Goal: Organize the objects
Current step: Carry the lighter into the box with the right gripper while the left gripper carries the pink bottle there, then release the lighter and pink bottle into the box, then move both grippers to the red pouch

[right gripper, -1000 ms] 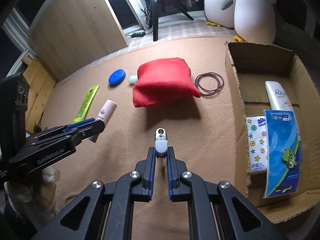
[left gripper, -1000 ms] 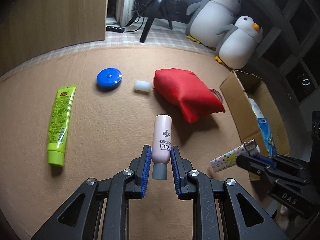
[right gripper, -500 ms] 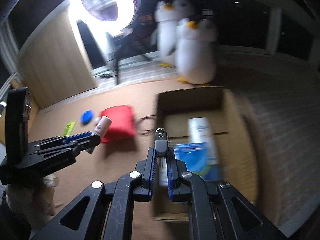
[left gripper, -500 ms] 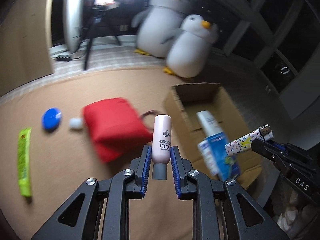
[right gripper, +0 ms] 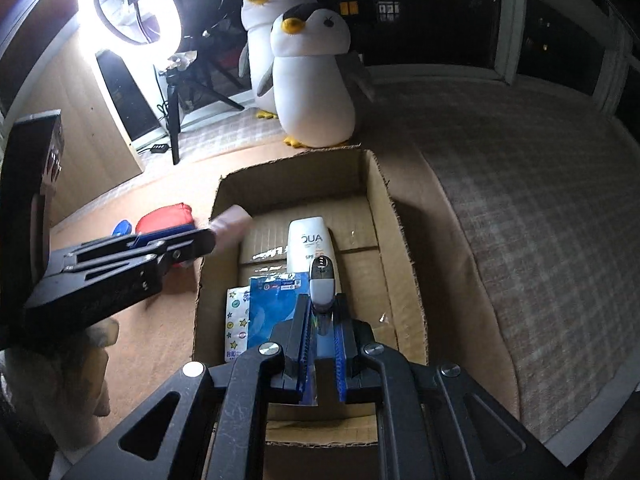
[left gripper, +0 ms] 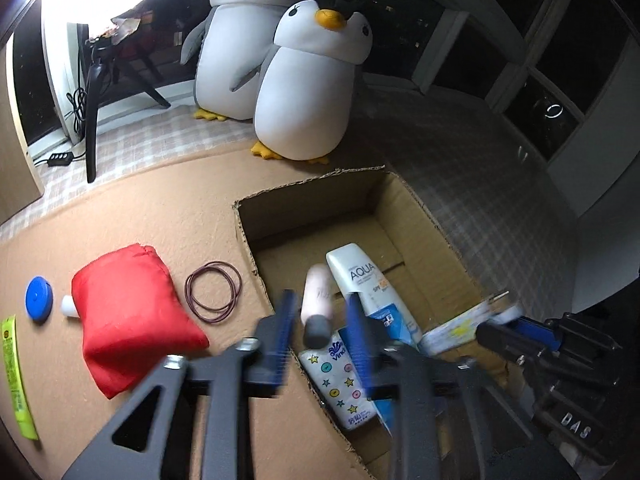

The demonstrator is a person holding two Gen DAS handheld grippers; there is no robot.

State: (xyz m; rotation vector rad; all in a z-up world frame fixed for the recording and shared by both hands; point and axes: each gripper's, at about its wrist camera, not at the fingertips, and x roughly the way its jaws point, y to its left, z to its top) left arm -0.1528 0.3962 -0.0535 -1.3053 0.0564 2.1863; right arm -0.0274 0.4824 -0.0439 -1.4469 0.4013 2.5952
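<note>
**Over the cardboard box, both loads coming loose**

Between the blue pads of the left hand-held gripper (left gripper: pixel 318 322), whose jaws were opening, the pink bottle (left gripper: pixel 317 300) hung clear of both pads above the cardboard box (left gripper: pixel 436 224). The right hand-held gripper (right gripper: pixel 320 330) was opening too, the lighter (right gripper: pixel 322 282) upright between its fingers over the white tube (right gripper: pixel 306 242) lying just ahead.

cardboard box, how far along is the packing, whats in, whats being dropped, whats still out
Done: the cardboard box holds the white AQUA tube, tissue pack and blue packet. In hand: over it, the left gripper is opening around the pink bottle, the right gripper around the lighter. Left outside: red pouch, hair ties, blue disc, green tube.
</note>
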